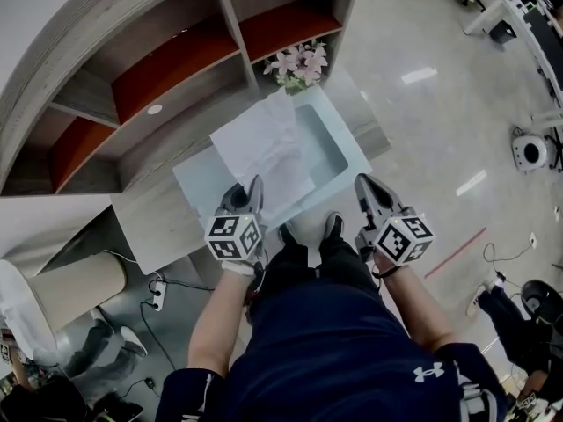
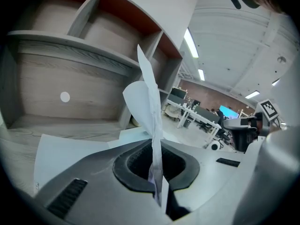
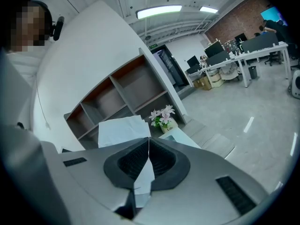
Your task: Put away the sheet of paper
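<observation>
The white, creased sheet of paper (image 1: 264, 152) hangs over a pale blue tray (image 1: 341, 139) on the wooden counter. My left gripper (image 1: 255, 183) is shut on the paper's near edge. In the left gripper view the sheet (image 2: 150, 102) stands edge-on, rising out of the closed left gripper (image 2: 155, 143). My right gripper (image 1: 362, 181) hovers at the tray's right side with its jaws together and nothing between them. In the right gripper view the right gripper (image 3: 148, 138) points toward the paper (image 3: 119, 128) and the tray (image 3: 182, 138).
A curved wooden shelf unit (image 1: 176, 69) with red-backed compartments stands behind the counter (image 1: 145, 222). A pot of pink flowers (image 1: 299, 64) sits at the tray's far end. A white cylinder (image 1: 79, 288) and a power strip (image 1: 157, 293) lie at lower left. Open floor lies to the right.
</observation>
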{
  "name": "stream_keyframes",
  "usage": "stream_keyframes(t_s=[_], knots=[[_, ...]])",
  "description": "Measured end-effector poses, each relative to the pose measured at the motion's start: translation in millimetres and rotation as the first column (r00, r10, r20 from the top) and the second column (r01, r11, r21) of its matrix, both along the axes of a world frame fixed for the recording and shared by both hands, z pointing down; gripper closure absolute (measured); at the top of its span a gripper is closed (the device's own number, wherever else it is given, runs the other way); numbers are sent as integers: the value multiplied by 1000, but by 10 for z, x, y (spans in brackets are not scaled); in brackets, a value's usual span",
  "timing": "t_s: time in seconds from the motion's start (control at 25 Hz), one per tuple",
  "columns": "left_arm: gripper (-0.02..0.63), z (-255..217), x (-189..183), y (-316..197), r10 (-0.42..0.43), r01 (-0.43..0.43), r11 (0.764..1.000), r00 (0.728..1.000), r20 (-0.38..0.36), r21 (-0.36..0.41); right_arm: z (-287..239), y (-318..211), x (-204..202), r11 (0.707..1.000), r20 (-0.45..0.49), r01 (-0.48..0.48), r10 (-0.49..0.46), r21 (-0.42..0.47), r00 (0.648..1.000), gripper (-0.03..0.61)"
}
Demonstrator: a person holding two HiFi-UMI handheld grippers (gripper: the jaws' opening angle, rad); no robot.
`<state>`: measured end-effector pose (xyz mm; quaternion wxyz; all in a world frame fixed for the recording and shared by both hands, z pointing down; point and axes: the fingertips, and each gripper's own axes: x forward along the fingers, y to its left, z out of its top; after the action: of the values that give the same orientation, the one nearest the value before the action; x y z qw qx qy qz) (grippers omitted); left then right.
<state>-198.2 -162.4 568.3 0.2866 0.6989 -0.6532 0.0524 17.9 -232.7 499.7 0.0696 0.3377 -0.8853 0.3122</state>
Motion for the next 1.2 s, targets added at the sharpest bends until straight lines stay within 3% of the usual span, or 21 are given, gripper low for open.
stream_keyframes(t_s=[0.2,0.4,0.68,0.8,0.96,1.2], knots=[[597,233,-7,-46,-43,42,999,999,-29,-30,183,-65,-48,998,10,54,-53,-41,999,563],[597,610,35,4,-81,65,993,984,-158,-103,303,-85,-145,991,31,98,-96,-86,995,563],[597,1049,-16,78,-130,91,970,977,-168,-224,405,-154,-100,988,4,120,-121,-99,993,563],[597,1176,-165,85,-187,127,953,961,-204,-274,433,-196,-43,989,-3,107,-108,-103,994,563],[597,1324,-335,152,-296,184,913,913,-280,-364,450,-265,14,989,4,84,-84,-118,996,563],[595,1461,-393,291,-349,163,869,872,-343,-467,493,-348,99,989,12,54,-53,-136,999,563]])
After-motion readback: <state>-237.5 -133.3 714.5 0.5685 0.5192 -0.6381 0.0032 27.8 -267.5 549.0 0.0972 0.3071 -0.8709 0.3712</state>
